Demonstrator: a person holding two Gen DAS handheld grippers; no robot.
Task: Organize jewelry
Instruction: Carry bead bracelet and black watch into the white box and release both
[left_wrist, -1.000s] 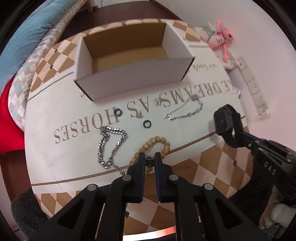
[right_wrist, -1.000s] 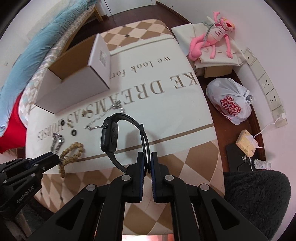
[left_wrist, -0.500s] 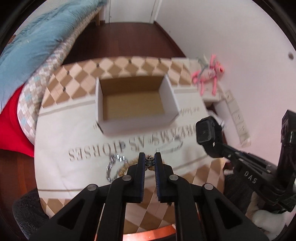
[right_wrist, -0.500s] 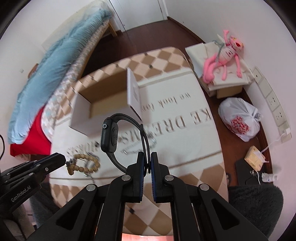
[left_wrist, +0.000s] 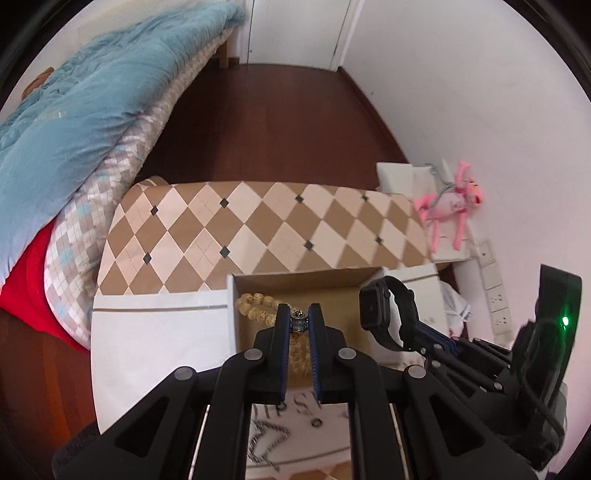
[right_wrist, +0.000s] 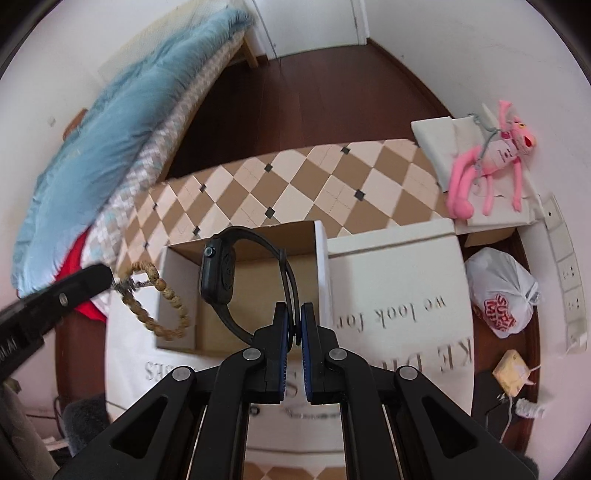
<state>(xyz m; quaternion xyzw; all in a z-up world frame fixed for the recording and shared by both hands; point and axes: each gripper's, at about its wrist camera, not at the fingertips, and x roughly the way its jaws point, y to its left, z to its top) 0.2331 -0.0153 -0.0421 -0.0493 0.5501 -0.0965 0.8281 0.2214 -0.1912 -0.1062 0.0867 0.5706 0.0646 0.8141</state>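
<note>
My left gripper (left_wrist: 299, 319) is shut on the metal charm of a wooden bead bracelet (left_wrist: 258, 304) and holds it over the open cardboard box (left_wrist: 231, 317). In the right wrist view the bracelet (right_wrist: 162, 299) hangs at the box's left wall (right_wrist: 177, 295). My right gripper (right_wrist: 293, 314) is shut on the strap of a black smartwatch (right_wrist: 219, 273), held above the box; it also shows in the left wrist view (left_wrist: 384, 310). A silver chain (left_wrist: 266, 439) and a small ring (left_wrist: 316, 422) lie on the cloth below.
The box stands on a table with a white lettered cloth (right_wrist: 399, 295) and a checkered border (left_wrist: 258, 229). A bed with a blue quilt (left_wrist: 66, 110) is at the left. A pink plush toy (right_wrist: 487, 162) and a plastic bag (right_wrist: 506, 291) are at the right.
Both grippers have risen and moved forward over the box. The bracelet has been lifted off the cloth and now hangs at the box; the watch has moved over the box too.
</note>
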